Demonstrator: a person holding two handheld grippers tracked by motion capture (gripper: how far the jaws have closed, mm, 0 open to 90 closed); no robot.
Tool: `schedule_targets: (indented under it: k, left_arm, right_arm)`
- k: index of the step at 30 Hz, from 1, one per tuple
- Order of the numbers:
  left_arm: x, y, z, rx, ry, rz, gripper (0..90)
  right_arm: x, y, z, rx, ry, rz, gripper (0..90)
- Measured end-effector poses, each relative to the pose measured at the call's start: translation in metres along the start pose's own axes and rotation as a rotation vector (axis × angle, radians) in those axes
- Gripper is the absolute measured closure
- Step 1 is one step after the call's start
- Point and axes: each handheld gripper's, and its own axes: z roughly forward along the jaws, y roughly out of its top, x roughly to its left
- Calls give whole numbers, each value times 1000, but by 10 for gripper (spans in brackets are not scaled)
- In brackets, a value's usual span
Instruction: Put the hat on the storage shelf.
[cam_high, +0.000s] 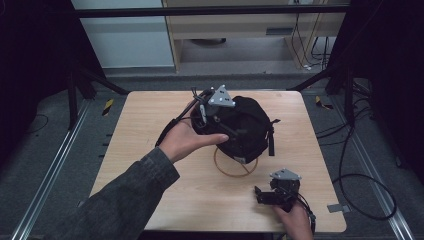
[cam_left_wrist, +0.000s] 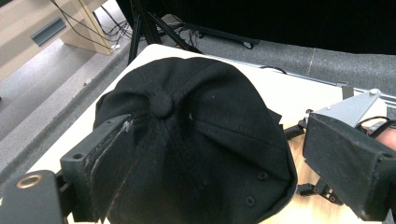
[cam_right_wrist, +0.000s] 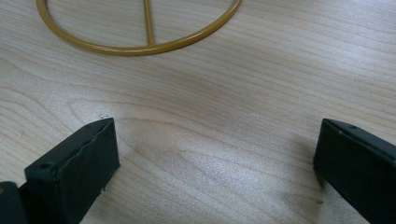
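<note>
- The black cap (cam_high: 245, 127) sits near the middle of the wooden bench (cam_high: 150, 130), propped over a gold wire ring stand (cam_high: 235, 167) whose front arc shows just below the cap's near edge.
- The left claw (cam_high: 212, 117) is at the cap's left side, held in the person's left hand (cam_high: 187, 140). In the left gripper view its jaws stand wide apart on either side of the cap (cam_left_wrist: 196, 140): the crown and top button lie between them, one pad close against the fabric and the other off to the side, so nothing is clamped.
- The right claw (cam_high: 265, 196) rests on the bench below and to the right of the cap, well clear of it.
- In the right gripper view its jaws are spread apart over bare wood, with the stand's ring (cam_right_wrist: 140, 46) ahead of them.
</note>
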Motion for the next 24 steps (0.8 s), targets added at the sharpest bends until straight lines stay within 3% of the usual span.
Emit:
schedule_targets:
  k: [7,13,24]
  left_arm:
    - [-3,-2,-7,-21,0,-7,85]
    - [-3,-8,-11,-7,8,1,83]
    - [-1,-21,-29,-54,21,-22,81]
  right_arm:
    - [0,0,0,0,0,2,3]
    - [0,0,0,0,0,4,3]
    - [0,0,0,-2,1,-3,4]
